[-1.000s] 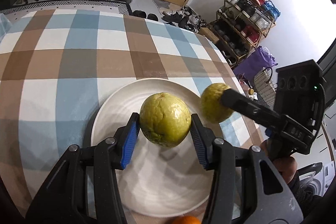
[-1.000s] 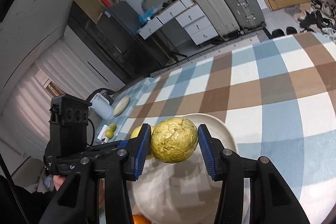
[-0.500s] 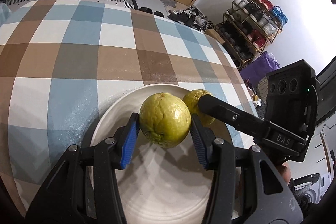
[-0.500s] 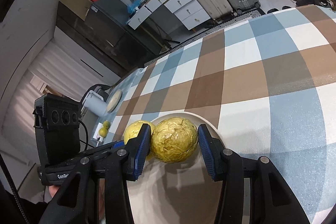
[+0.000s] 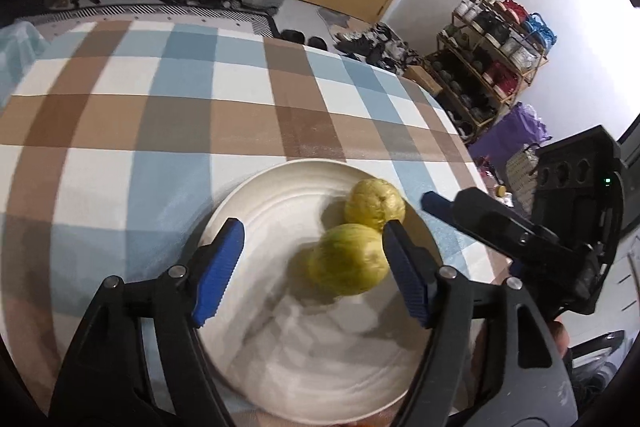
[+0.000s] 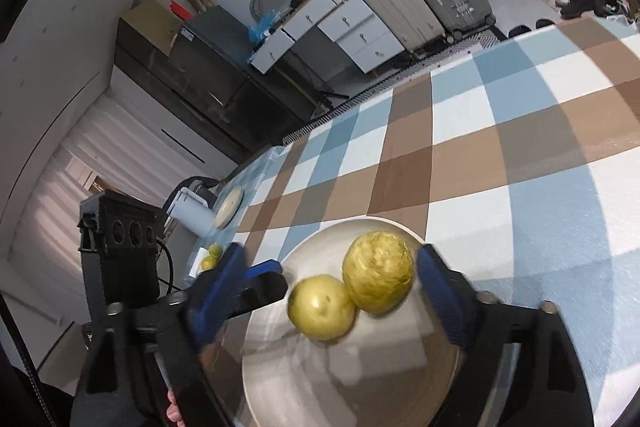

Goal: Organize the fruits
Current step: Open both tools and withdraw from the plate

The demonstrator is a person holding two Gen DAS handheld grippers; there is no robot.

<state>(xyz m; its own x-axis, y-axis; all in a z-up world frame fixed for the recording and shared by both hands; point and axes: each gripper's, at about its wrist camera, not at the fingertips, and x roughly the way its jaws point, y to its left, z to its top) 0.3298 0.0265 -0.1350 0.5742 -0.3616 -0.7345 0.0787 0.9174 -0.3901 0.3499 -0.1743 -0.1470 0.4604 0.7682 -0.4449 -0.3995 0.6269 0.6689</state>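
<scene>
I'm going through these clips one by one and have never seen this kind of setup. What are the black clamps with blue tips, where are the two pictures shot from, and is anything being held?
There is no robot here. A person holds a hand-operated two-finger clamp in each hand, and a wide-angle camera on each clamp looks forward along its fingers. One picture comes from the left gripper, the other from the right gripper; each view also catches the other clamp off to one side.

Below them is a table with a checked tablecloth and a white plate. Two yellow-green fruits lie side by side on the plate: the smoother fruit between the left gripper's fingers and the wrinkled fruit between the right's. Both sets of jaws are opening, with the blue pads off the fruit on at least one side, so nothing is gripped.
</scene>
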